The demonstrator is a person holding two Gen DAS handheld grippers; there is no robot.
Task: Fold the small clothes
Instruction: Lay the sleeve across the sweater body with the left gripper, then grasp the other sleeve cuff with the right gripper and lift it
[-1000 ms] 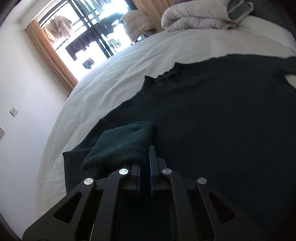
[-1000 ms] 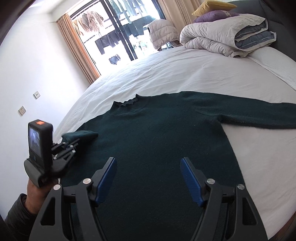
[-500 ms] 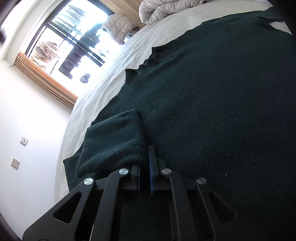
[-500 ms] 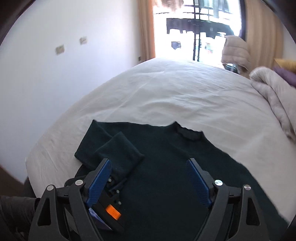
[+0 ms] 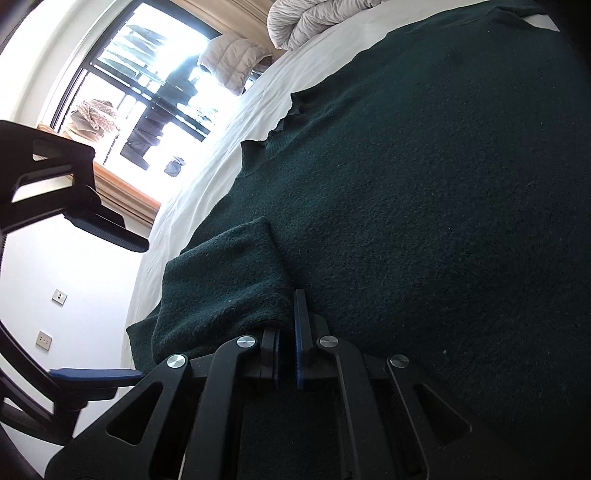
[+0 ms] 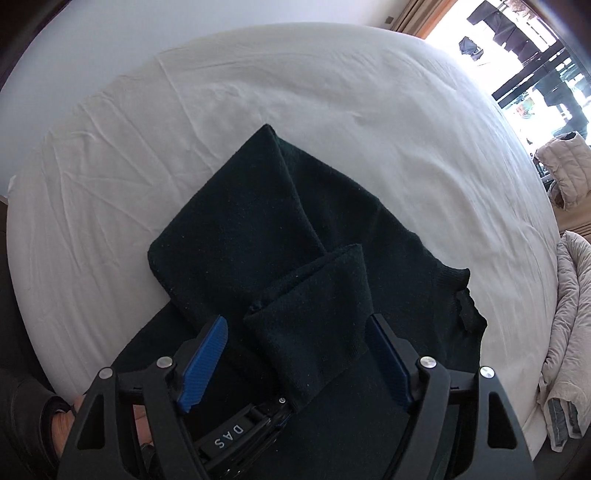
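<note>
Nearest the left wrist camera, the left gripper [image 5: 287, 332] is clamped on the cuff end of the sleeve [image 5: 221, 284], its blue pads pinched nearly together with knit bunched between them. From the right wrist view the same sleeve [image 6: 314, 325] lies doubled back over the body of the dark green sweater [image 6: 236, 229], and the right gripper [image 6: 295, 365] hangs above it with its jaws spread wide, holding nothing (the cuff sits between the two blue pads, though whether either pad touches the cloth I cannot tell from this angle).

The sweater looks a thick, soft knit: light, limp, not slippery, likely to sag and drag along whatever hangs free. A pinch at a seam or ribbed edge, such as the cuff or hem, should hold better than a grab at the loose middle, which would likely stretch and pucker.

Further off, the sweater's collar [image 5: 280, 125] lies flat, and the garment is spread across the white bed sheet [image 6: 258, 81]. Beyond, a rolled pale duvet [image 5: 317, 18] rests by the bright window [image 5: 147, 92].
</note>
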